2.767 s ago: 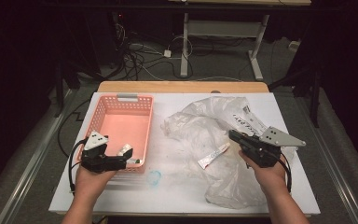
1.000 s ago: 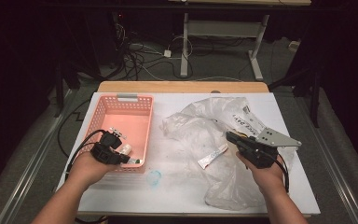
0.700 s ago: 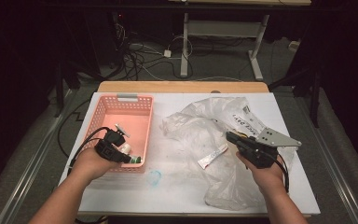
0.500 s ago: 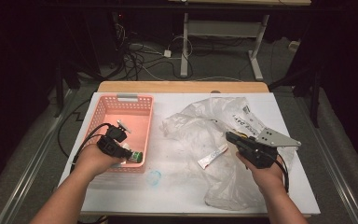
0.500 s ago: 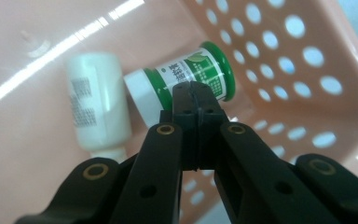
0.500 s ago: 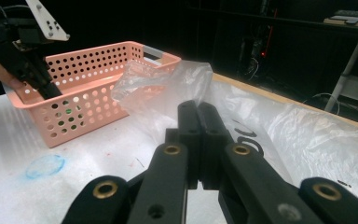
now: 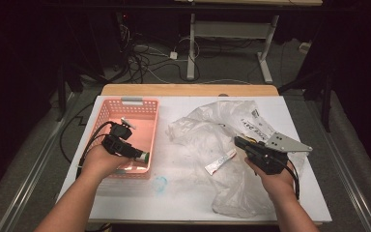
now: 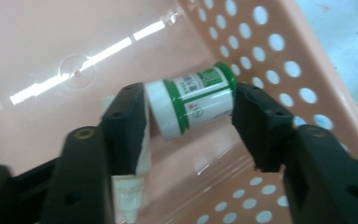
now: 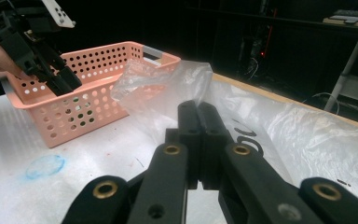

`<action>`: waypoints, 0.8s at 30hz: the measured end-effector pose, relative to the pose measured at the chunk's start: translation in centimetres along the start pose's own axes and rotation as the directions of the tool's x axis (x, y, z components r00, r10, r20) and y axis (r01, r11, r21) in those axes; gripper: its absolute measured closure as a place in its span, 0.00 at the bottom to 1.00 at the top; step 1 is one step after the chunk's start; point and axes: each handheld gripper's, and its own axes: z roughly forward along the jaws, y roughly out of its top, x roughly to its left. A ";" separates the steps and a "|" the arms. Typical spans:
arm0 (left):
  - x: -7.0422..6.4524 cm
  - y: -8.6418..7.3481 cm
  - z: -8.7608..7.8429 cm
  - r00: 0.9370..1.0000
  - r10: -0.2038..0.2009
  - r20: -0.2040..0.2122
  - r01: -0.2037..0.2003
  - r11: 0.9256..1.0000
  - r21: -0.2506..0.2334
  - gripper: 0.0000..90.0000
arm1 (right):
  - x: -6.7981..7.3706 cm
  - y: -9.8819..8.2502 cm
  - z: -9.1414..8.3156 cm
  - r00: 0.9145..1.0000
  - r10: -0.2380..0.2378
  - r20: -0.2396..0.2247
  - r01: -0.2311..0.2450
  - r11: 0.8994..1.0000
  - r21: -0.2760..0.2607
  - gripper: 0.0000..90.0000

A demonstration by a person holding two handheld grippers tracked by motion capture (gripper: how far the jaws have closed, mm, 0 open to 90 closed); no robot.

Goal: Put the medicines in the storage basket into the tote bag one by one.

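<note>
My left gripper hangs inside the near right corner of the pink basket. A small green and white jar lies tilted between its fingers. The jaws have just been opening and no longer press on the jar, which sits just above the basket floor. A small white dropper bottle lies under the left jaw. My right gripper is shut on nothing and rests over the crumpled clear plastic bag. In the right gripper view its joined jaws point towards the basket.
A white tube lies on the white table beside the bag. A faint blue ring mark sits near the basket's front corner. The bag spreads over the right half of the table. Cables and desk legs stand beyond the far edge.
My left hand has carried the jar from the basket's near left edge rightward into the basket, and its jaws have opened off the jar. The right hand has stayed put.
</note>
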 end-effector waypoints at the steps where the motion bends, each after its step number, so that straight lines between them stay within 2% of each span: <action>1: 0.0 0.1 0.1 1.000 -0.006 0.004 0.006 1.000 0.004 0.42 | 0.0 0.0 0.0 1.000 0.000 -0.001 0.000 1.000 -0.001 1.00; 3: -0.1 0.4 0.5 1.000 -0.014 0.006 0.014 1.000 0.024 0.34 | 0.0 0.0 0.0 1.000 -0.003 0.002 0.003 1.000 -0.001 1.00; 5: -0.3 0.7 0.8 1.000 -0.020 0.001 0.020 0.999 0.041 0.32 | 0.0 0.0 -0.1 1.000 -0.004 0.002 0.004 1.000 -0.002 1.00; 9: -0.5 1.2 1.5 0.999 -0.036 0.015 0.035 0.998 0.060 0.31 | -0.1 0.0 -0.1 1.000 0.000 0.007 0.000 1.000 -0.003 1.00; 14: -0.9 1.6 2.3 0.999 -0.036 0.006 0.036 0.994 0.108 0.35 | -0.1 0.0 -0.2 1.000 0.001 0.006 -0.001 1.000 -0.005 1.00; 21: -1.2 1.7 2.9 1.000 -0.011 -0.022 0.013 0.991 0.136 0.35 | -0.1 0.0 -0.1 1.000 0.000 0.006 0.000 1.000 -0.004 1.00; 24: -1.1 1.8 3.0 1.000 -0.004 -0.022 0.007 0.989 0.147 0.35 | 0.0 0.0 -0.1 1.000 0.004 0.004 -0.004 1.000 -0.002 1.00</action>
